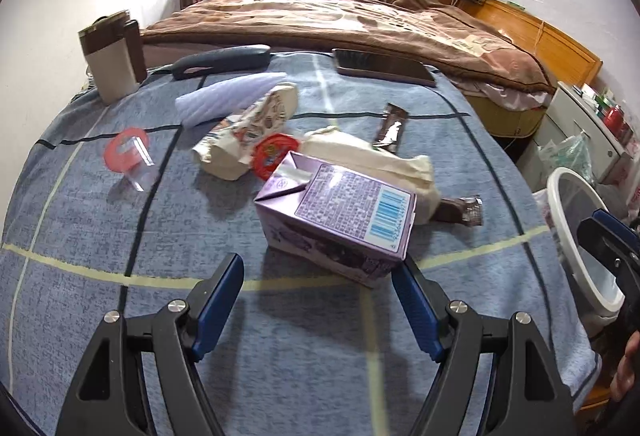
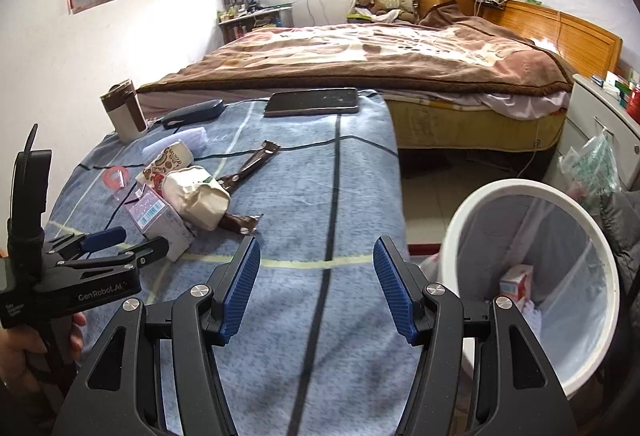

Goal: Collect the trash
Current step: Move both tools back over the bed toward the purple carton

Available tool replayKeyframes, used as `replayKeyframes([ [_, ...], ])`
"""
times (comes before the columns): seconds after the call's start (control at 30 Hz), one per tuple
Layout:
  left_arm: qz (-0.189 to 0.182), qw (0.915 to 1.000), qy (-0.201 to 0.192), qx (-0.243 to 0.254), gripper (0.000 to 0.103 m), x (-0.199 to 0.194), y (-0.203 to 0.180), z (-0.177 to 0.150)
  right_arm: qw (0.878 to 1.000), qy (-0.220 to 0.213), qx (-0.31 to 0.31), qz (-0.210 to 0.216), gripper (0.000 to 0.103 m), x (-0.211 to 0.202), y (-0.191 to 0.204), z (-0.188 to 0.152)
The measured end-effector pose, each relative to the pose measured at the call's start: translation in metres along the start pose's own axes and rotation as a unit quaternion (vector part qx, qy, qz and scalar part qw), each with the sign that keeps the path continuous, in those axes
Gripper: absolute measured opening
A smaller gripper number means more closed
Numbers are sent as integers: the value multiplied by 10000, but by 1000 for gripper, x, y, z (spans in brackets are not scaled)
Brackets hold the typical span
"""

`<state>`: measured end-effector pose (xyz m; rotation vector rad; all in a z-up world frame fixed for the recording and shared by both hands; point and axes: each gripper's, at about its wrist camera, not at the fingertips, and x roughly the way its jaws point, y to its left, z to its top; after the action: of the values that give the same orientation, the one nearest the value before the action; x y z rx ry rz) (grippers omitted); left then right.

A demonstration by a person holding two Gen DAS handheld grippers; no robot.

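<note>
My left tool (image 1: 318,276) hangs wide open with nothing in it, just short of the purple carton (image 1: 336,215) lying among wrappers on the blue cloth (image 1: 100,296). My right tool (image 2: 316,256) is open and empty too, beside the white bin (image 2: 532,191), which holds 1 small carton (image 2: 518,286).

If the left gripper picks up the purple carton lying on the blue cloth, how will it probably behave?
The purple carton looks like stiff cardboard with flat faces, so it will probably not roll. Its top flap is open, so it is likely empty, light, and may dent under squeezing. Its glossy surface could slip a little between the left gripper pads.
</note>
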<state>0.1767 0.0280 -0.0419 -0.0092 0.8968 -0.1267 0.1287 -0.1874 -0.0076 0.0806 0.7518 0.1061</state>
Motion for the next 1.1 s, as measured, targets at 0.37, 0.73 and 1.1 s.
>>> replayKeyframes([
  [0.37, 300, 9991, -2, -313, 78, -7, 53, -3, 9996, 181, -171, 161, 61, 18, 26, 4],
  [0.73, 395, 9969, -236, -644, 78, -26, 90, -3, 9961, 241, -739, 419, 61, 37, 62, 11],
  [1.1, -664, 9963, -417, -357, 81, -32, 66, 14, 9871, 138, -1429, 714, 61, 58, 85, 27],
])
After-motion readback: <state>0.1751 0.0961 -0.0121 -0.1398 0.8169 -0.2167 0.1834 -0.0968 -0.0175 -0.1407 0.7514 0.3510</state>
